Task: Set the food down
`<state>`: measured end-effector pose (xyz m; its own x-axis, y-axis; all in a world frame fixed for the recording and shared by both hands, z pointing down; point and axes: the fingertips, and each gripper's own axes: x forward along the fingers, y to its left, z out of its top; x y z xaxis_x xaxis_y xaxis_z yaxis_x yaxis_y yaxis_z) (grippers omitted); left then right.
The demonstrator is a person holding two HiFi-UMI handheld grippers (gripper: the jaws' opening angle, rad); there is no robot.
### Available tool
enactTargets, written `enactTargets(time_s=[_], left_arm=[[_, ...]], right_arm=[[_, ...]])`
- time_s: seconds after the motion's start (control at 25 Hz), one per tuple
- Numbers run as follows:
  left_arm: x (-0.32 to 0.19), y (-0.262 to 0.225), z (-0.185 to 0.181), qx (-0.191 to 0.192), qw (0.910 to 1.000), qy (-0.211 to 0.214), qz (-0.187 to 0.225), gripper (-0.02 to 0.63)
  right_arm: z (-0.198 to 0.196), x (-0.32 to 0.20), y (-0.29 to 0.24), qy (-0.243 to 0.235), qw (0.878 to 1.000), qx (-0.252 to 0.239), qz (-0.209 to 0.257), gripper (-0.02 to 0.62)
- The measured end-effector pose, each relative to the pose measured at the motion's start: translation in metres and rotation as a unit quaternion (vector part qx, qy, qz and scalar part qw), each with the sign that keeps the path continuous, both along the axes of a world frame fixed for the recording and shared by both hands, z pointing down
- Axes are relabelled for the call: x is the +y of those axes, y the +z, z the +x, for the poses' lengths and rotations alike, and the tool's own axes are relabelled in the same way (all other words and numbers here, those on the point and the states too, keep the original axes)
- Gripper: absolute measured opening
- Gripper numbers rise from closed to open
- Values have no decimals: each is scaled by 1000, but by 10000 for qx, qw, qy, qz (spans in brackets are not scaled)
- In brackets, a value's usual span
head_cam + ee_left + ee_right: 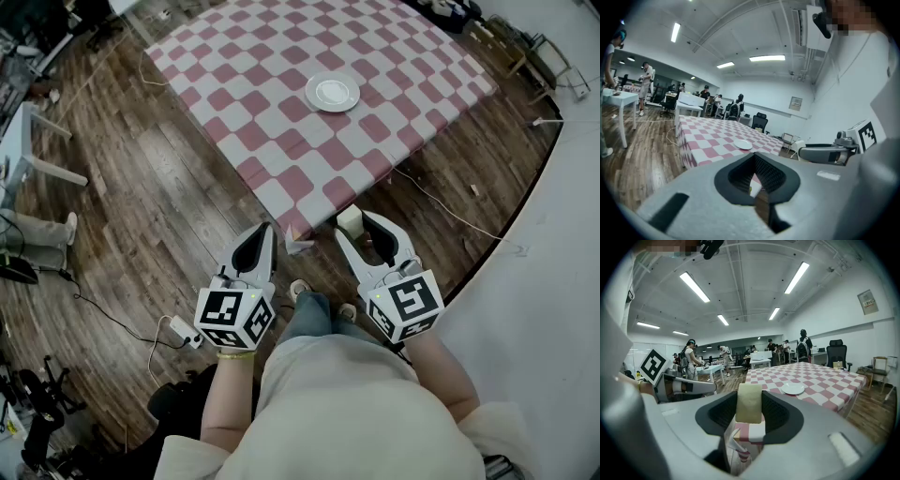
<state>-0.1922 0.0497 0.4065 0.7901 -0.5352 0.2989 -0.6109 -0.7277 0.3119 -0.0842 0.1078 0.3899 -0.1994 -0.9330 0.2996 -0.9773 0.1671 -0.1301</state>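
A pale, flat, slab-like piece of food (749,402) stands upright between the pads of my right gripper (749,414), which is shut on it. In the head view the food (350,218) shows at the tip of the right gripper (361,227), just short of the table's near corner. A white plate (332,92) with nothing on it sits on the red-and-white checked table (281,131), well ahead of both grippers. My left gripper (263,246) hangs beside the right one with its jaws together and nothing in them. The plate (793,388) is also ahead in the right gripper view.
The floor is dark wood, with a white power strip (178,330) and cables lying on it. A white table's legs (37,164) stand at the left. Further white tables, office chairs (760,123) and several people (689,357) fill the room beyond the checked table.
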Motion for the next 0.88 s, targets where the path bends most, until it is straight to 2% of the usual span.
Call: enactTargets(time_s=[0.2, 0.28, 0.44, 0.52, 0.88], left_arm=[[79, -5, 35, -124, 9987, 452, 214, 5], [110, -3, 44, -152, 9984, 491, 221, 5], [172, 4, 49, -54, 9990, 450, -23, 5], [199, 2, 50, -51, 9984, 562, 19, 5], [244, -18, 47, 62, 9975, 664, 238, 5]], right_arm=[[-3, 66, -5, 212, 9995, 203, 73, 169], [-1, 98, -5, 389, 9990, 197, 101, 169], [-5, 165, -1, 583, 9982, 76, 78, 169], [-7, 191, -2, 647, 9978, 61, 109, 170], [-13, 234, -24, 659, 9968, 159, 422, 169]])
